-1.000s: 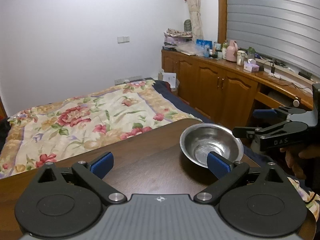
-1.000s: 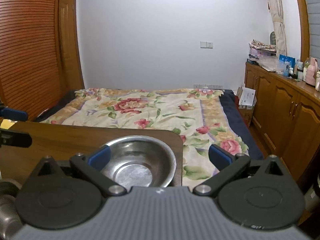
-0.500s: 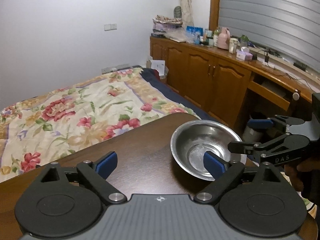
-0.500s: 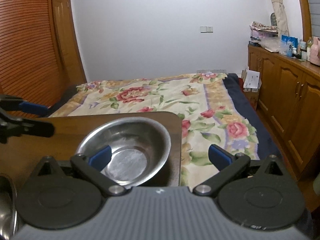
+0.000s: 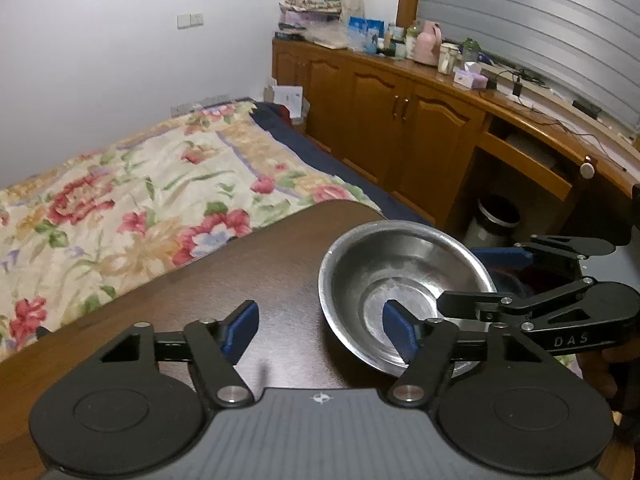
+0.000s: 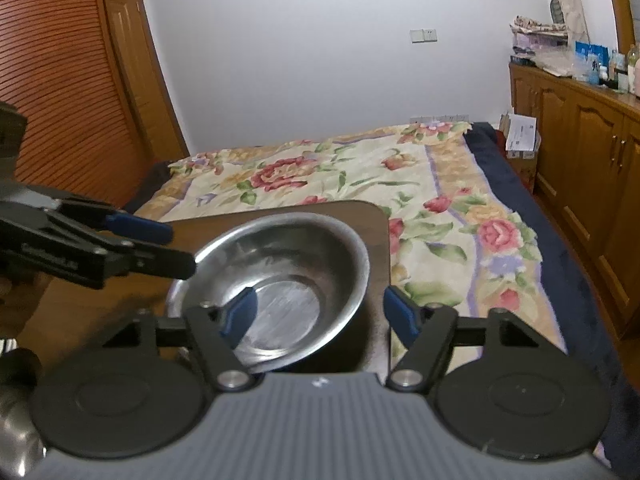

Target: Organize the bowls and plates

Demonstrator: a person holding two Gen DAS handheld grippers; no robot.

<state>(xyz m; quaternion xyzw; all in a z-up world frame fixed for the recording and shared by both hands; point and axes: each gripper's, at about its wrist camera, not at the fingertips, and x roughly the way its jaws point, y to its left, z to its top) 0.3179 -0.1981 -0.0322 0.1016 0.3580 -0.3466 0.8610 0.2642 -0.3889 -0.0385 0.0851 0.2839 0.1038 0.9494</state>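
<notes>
1. Bowl, of bare steel, is seen at the rounded far right corner of the dark wooden worktop; it appears tilted, with its near rim lower than its far rim.
2. Nearest the camera in the left wrist view, the left tool is held wide open with nothing between its blue pads; its right pad overlaps the inside of the bowl, though contact cannot be told.
3. In the right wrist view, the right tool is likewise spread wide and grips nothing; its left pad lies over the bowl interior and its right pad lies outside the rim, so the near wall stands between them.
4. The left tool is seen from the right wrist view coming in from the left, its tip at the bowl's rim.
5. A second metal object is partly seen at the lower left edge of that view; what it is cannot be told.
6. Beyond the worktop, a bed with a floral cover is seen.
7. Farthest off, wooden cabinets carrying bottles and boxes are lined along the right wall.
</notes>
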